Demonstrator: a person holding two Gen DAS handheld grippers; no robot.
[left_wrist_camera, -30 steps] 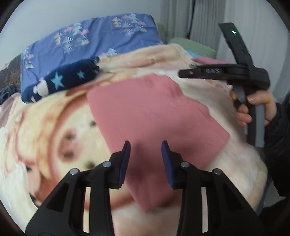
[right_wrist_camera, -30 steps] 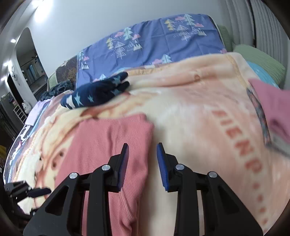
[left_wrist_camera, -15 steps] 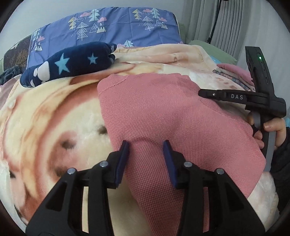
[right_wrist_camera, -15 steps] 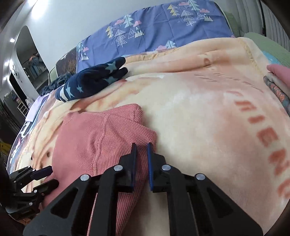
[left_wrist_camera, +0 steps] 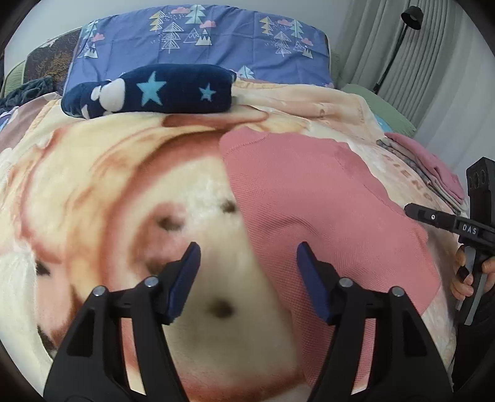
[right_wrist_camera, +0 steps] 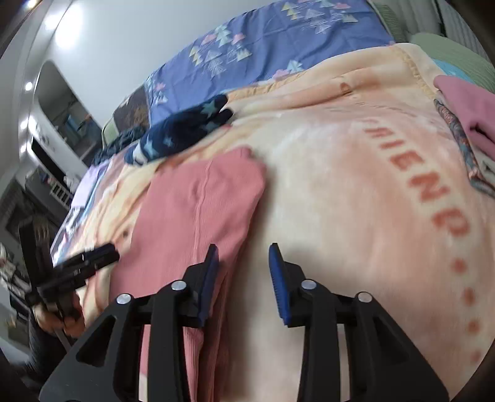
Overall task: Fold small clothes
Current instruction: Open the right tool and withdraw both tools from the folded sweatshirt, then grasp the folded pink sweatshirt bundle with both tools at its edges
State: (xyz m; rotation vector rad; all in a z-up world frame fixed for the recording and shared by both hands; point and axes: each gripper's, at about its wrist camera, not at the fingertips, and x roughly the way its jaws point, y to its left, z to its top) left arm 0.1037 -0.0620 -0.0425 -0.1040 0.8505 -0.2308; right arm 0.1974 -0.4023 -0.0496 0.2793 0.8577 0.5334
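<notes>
Left wrist: star-print bundle (left_wrist_camera: 148, 91) beyond pink garment (left_wrist_camera: 324, 210).

Lighting's soft and even, pretty bright, no harsh shadows on the blanket (left_wrist_camera: 92, 185). In the right wrist view a few ceiling lights (right_wrist_camera: 75, 14) blow out into glare on the far left wall. Heavy fisheye bending at the edges in both views, with black corners. The left wrist view is sharp on the star-print plush (left_wrist_camera: 151, 91) but smeary on the near blanket. The right wrist view is softer overall, probably motion blur; the other gripper (right_wrist_camera: 77, 263) at left is streaked.
</notes>
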